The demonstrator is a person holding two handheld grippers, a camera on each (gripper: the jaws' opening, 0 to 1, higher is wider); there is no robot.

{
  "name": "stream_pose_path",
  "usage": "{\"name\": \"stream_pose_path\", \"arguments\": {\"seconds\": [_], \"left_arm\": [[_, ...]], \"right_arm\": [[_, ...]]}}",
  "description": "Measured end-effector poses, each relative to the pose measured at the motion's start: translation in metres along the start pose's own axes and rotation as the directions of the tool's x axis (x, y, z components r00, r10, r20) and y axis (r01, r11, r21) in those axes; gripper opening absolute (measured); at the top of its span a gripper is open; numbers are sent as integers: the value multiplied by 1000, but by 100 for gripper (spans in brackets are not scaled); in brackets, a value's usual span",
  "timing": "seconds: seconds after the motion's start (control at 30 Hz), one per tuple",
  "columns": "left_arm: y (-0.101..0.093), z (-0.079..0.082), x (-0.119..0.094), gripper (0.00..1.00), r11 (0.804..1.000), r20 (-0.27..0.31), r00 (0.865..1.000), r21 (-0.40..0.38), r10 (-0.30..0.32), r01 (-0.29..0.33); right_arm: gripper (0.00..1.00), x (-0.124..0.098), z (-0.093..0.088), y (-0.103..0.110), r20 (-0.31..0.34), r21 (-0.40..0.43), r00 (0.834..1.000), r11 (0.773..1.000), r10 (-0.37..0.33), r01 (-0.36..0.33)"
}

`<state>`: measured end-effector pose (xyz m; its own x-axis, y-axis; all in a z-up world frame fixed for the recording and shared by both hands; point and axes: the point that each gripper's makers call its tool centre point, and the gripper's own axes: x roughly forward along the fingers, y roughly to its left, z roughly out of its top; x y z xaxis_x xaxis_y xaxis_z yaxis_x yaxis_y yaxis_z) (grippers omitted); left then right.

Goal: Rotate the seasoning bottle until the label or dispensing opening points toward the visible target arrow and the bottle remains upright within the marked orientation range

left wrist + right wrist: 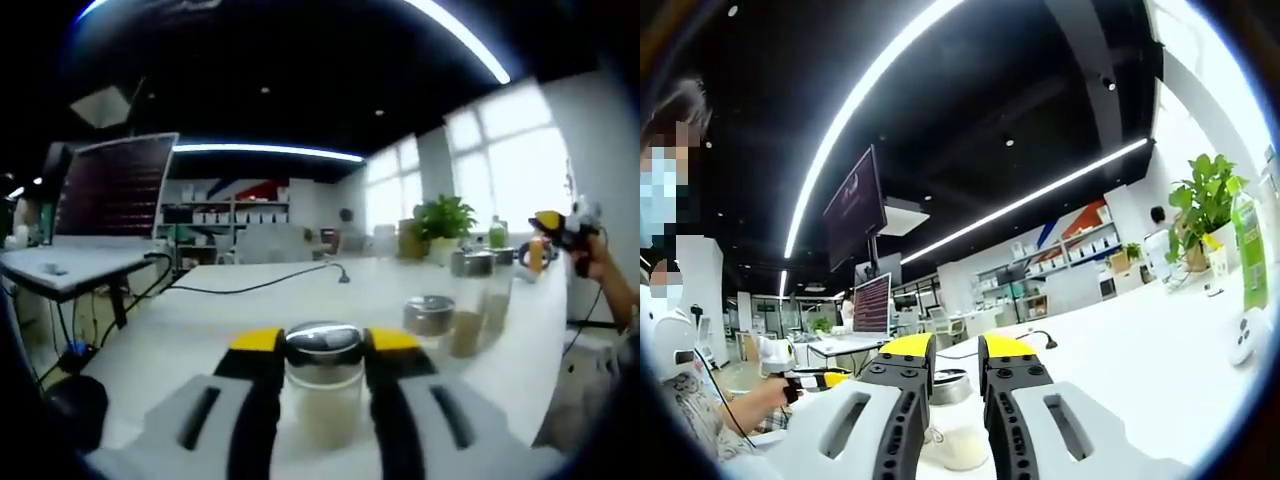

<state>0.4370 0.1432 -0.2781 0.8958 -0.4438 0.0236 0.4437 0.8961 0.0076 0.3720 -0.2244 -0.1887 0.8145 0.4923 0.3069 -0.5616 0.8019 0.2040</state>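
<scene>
A clear glass seasoning bottle with a shiny metal lid stands upright on the white table, low in the left gripper view. My left gripper is shut on it, one yellow-tipped jaw on each side just below the lid. My right gripper is held up above the table, its jaws a narrow gap apart with nothing between them. That gripper also appears at the far right of the left gripper view, in a person's hand. The left gripper appears small at the left of the right gripper view.
Several more lidded jars stand in a row toward the right, with a potted plant behind them. A black cable crosses the table. A screen stands at the left. A green bottle and a metal-lidded jar are on the table.
</scene>
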Motion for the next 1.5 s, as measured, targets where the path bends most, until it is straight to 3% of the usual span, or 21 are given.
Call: {"name": "stream_pose_path", "arguments": {"seconds": [0.37,0.77,1.13,1.5], "left_arm": [[1,-1,-2,33,995,-3,996,-42,-89,89],[-2,-2,-2,33,983,-28,983,-21,-181,180],[-7,-3,-4,33,958,-54,957,-31,-286,285],[-7,-4,-5,33,918,-63,916,-41,-395,393]], "right_arm": [[16,-1,0,-1,0,0,1000,1000,-2,2],[16,0,-1,0,-9,-2,1000,1000,6,-6],[16,-2,0,0,-3,-4,1000,1000,1,-1],[16,-3,2,-1,2,-5,1000,1000,-2,2]]}}
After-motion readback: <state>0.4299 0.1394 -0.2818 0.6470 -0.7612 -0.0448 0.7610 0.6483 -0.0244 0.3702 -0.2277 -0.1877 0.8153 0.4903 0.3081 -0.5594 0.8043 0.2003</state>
